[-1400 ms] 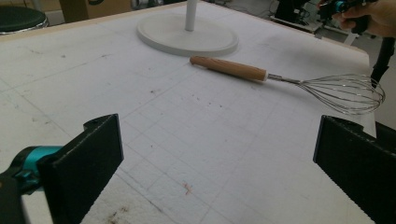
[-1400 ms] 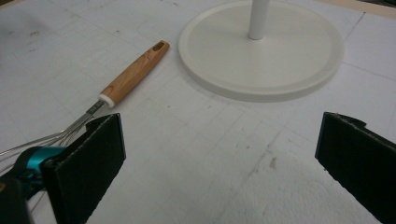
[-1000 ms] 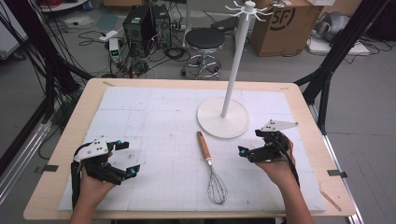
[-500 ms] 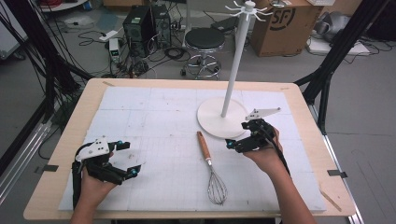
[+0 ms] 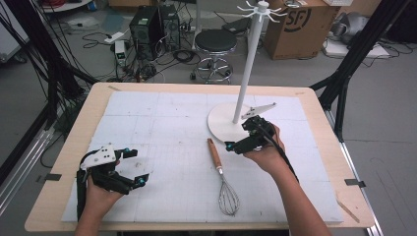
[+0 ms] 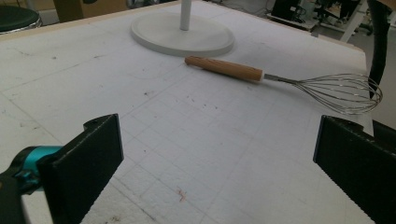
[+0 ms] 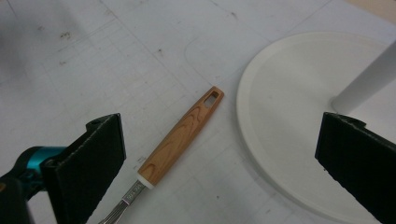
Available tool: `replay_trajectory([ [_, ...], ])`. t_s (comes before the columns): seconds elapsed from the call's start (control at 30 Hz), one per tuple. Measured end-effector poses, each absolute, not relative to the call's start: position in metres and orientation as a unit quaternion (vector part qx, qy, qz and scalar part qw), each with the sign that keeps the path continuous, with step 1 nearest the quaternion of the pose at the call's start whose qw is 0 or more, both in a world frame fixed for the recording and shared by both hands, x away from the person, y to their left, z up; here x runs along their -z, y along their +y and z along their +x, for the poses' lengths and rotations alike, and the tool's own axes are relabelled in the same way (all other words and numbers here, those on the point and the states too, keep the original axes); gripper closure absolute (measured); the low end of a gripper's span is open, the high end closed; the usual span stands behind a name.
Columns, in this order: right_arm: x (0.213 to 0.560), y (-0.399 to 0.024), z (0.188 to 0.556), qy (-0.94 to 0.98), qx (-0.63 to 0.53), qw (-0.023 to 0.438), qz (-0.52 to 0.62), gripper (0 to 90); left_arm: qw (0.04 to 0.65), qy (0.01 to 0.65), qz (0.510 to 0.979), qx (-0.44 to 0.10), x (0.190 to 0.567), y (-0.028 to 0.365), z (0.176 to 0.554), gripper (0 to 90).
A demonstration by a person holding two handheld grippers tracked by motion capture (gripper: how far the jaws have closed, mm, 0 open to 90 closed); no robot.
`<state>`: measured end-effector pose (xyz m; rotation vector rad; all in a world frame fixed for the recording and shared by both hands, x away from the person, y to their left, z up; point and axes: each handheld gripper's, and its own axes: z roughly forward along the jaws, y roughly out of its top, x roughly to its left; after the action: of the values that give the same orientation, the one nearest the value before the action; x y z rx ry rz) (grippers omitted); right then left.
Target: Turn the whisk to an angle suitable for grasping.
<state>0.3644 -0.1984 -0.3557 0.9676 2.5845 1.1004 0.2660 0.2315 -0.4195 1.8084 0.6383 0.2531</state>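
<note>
A wire whisk (image 5: pixel 221 174) with a wooden handle (image 7: pixel 180 138) lies flat on the white mat, handle pointing away from me. A white hook stand (image 5: pixel 248 64) rises from a round base (image 5: pixel 223 123) just beyond the handle. My right gripper (image 5: pixel 241 135) hovers open beside the handle's far end, above the base's edge; its view looks down on the handle and base (image 7: pixel 289 140). Over the near left of the mat my left gripper (image 5: pixel 135 167) is open and holds nothing; its view shows the whisk (image 6: pixel 280 79) and the base (image 6: pixel 182 35) farther off.
The white mat (image 5: pixel 162 128) covers most of the wooden table (image 5: pixel 324 128). Beyond the table stand a black stool (image 5: pixel 215 44), a cardboard box (image 5: pixel 295 24) and cables on the floor. Black frame legs (image 5: pixel 344 73) flank the table.
My right gripper has moved left and away from me, from the right side of the mat to the whisk's handle end by the stand base. The left gripper has stayed put.
</note>
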Motion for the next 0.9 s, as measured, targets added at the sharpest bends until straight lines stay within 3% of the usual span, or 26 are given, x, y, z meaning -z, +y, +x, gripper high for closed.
replay_trajectory([
  [0.4, 0.379, -0.175, 0.369, 0.897, -0.302, 0.054, 0.319, 4.5, 0.562, 0.271, 0.775, -0.106, 0.42, 0.229, 0.267, 2.0],
  [0.7, 0.399, -0.155, 0.368, 0.912, -0.264, 0.02, 0.314, 24.0, 0.562, 0.27, 0.775, -0.107, 0.42, 0.23, 0.267, 2.0],
  [0.9, 0.41, -0.149, 0.369, 0.915, -0.242, 0.003, 0.323, 29.1, 0.561, 0.27, 0.776, -0.106, 0.421, 0.229, 0.267, 2.0],
])
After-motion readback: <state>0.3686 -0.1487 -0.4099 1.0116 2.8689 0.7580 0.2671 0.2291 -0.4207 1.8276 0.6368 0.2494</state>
